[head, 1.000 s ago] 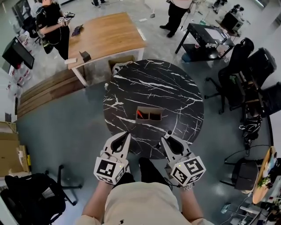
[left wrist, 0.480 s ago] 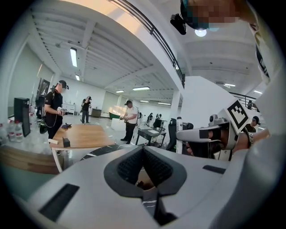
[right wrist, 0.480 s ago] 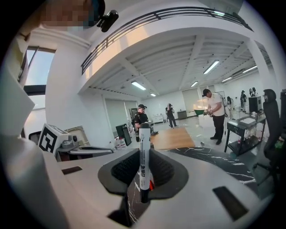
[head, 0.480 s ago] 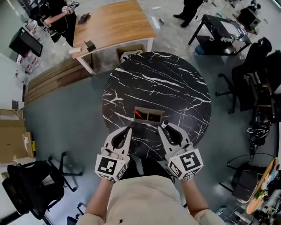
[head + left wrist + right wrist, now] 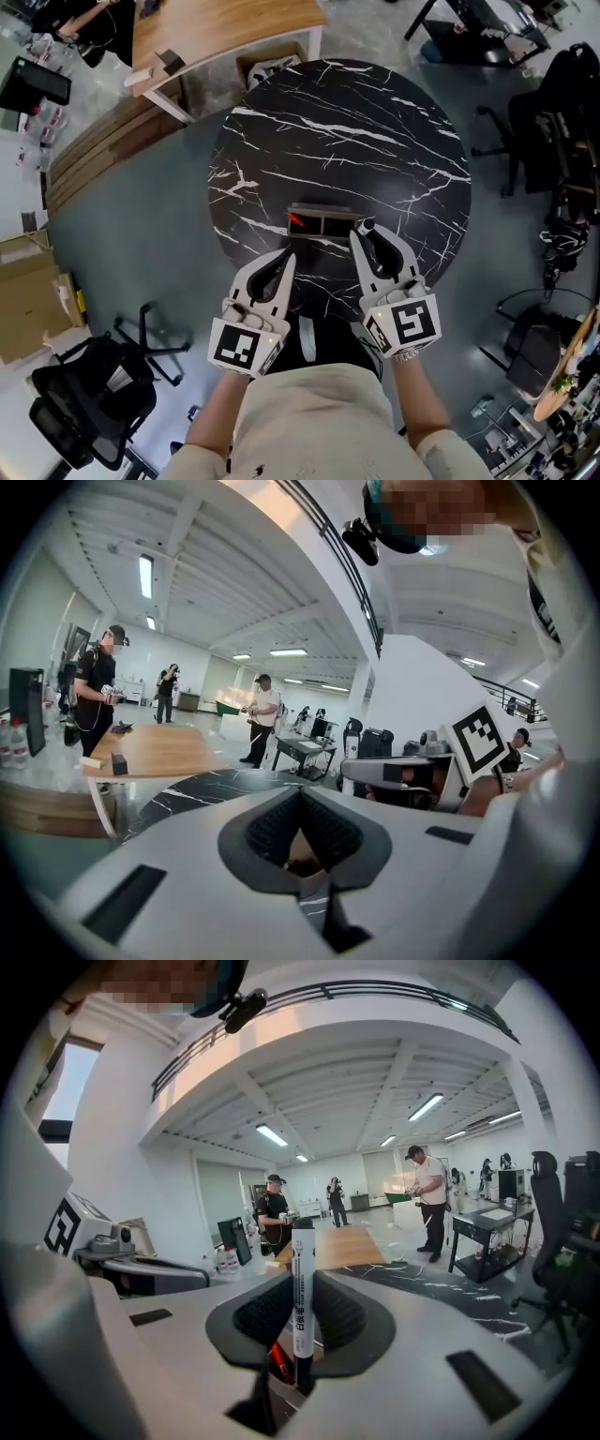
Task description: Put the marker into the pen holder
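Head view: on the round black marble table (image 5: 375, 141), the pen holder (image 5: 333, 223) sits toward the person, with a red pen (image 5: 295, 222) in its left compartment. The left hand-held gripper (image 5: 284, 258) hovers just short of it. The right hand-held gripper (image 5: 367, 234) has the marker (image 5: 366, 225) at the holder's right end.

Left gripper view: the jaws are clenched on nothing.

Right gripper view: the jaws grasp the marker, which stands upright, with the red pen low behind it.

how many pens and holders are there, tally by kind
white marker, held in the right gripper: 1
red pen, standing in the pen holder: 1
pen holder: 1
total: 3
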